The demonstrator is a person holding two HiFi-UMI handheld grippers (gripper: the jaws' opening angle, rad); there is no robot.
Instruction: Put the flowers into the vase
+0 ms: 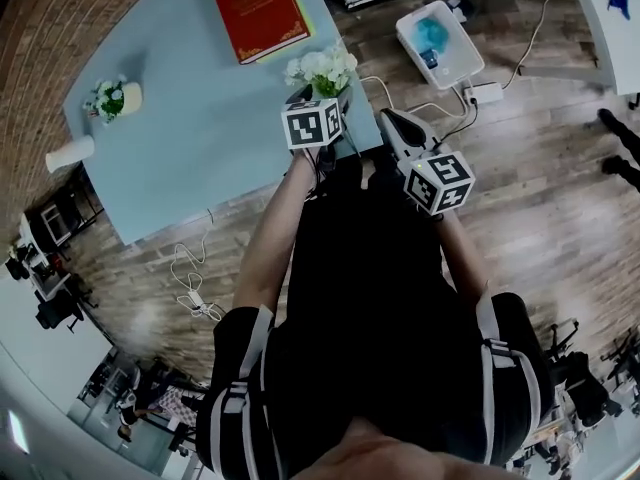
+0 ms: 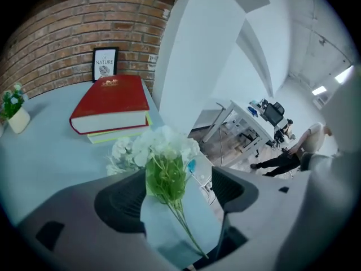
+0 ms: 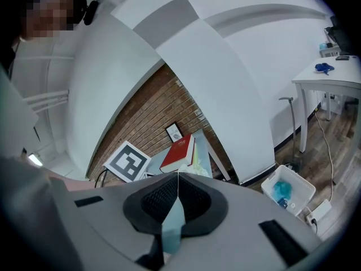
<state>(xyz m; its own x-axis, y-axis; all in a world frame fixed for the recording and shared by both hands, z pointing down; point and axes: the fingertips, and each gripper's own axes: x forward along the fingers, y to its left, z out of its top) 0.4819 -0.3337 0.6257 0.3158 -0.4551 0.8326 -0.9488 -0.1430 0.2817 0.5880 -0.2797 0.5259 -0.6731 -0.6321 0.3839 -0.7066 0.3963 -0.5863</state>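
White flowers not yet placed in the vase
The bunch is found at the blue table's near edge, between the left gripper's wide jaws, ungripped; the right gripper is closed on nothing. The vase is set well apart at 8 o'clock, with a potted plant near it.

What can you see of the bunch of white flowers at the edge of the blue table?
The flowers are a small bunch: clustered white blossoms, bright green leaves under them and thin green stems. They seem to lie on the light blue table near its edge, just in front of the red book, blossoms toward the book. The stems run back between the open jaws of the left hand-held gripper, whose pads do not press on them.
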